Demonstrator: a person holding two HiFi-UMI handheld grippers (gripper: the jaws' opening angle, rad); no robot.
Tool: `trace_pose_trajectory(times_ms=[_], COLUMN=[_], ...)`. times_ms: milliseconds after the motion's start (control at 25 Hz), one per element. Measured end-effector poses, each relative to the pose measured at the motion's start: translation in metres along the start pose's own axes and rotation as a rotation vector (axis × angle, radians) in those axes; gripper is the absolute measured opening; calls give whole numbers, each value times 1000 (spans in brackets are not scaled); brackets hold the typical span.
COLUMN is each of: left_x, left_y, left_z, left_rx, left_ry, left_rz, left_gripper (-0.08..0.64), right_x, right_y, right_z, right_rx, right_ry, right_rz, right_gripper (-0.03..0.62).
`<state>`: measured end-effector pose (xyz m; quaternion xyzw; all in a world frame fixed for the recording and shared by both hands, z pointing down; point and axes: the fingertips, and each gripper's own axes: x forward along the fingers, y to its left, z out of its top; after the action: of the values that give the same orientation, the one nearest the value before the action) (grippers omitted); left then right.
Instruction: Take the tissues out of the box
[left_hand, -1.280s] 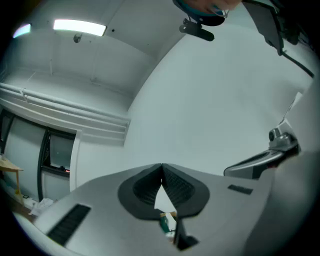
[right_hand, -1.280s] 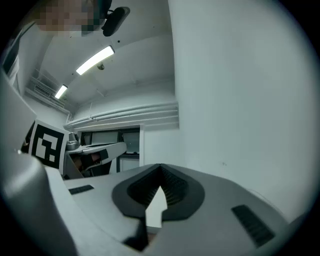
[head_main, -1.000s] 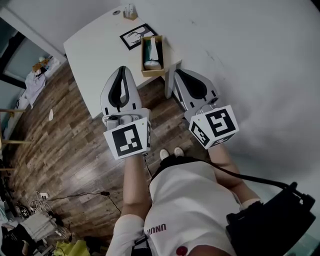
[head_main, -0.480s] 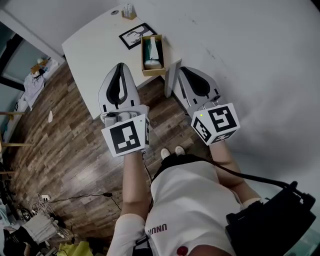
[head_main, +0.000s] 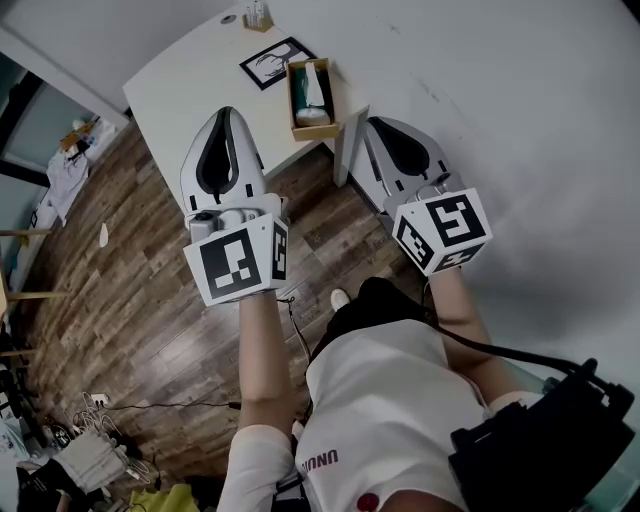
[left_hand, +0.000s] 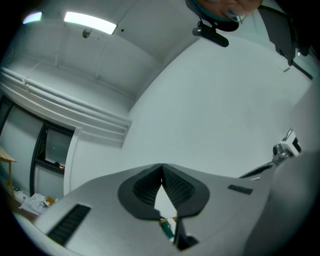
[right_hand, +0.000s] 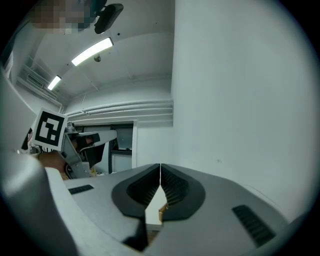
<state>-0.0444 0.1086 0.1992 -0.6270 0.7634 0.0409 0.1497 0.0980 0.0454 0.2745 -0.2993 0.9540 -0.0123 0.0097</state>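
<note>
Head view: the box (head_main: 294, 100) sits on the white desk (head_main: 190, 90) near its near right corner. Its long axis runs from near to far, almost straight away from the person. The tissues (head_main: 314, 88) lie inside as a pale bundle along that same axis, none lifted out yet.

Both tools are raised in front of the person, short of the desk edge and apart from the box. The left hand-held gripper (head_main: 222, 113) points at bare desk to the left of the box. The right hand-held gripper (head_main: 372, 124) points just right of it and looks the nearer of the two. In each gripper view the ribbed pads meet at the tip with nothing between them, so both are closed and empty.

The box thus lies ahead and between the two tools. The right one probably needs only a short reach forward and leftward, with its jaws parted first.
</note>
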Motion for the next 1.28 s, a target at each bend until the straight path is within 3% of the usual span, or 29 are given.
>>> trace_pose_trajectory(times_ms=[280, 560, 760, 1280], left_x=[-21, 9, 11, 114], left_y=[24, 35, 50, 57], left_z=[8, -22, -21, -47], left_rx=[-21, -24, -45, -50], left_ry=[-3, 27, 32, 53], left_rz=[35, 75, 82, 81], left_gripper=[15, 15, 15, 15], right_x=[-14, 28, 36, 124], right_y=[25, 1, 8, -50], right_z=[5, -7, 11, -5], right_rx=[0, 21, 70, 110], right_ry=[9, 4, -95, -1], right_rz=[11, 29, 28, 40], right_gripper=[21, 21, 21, 21])
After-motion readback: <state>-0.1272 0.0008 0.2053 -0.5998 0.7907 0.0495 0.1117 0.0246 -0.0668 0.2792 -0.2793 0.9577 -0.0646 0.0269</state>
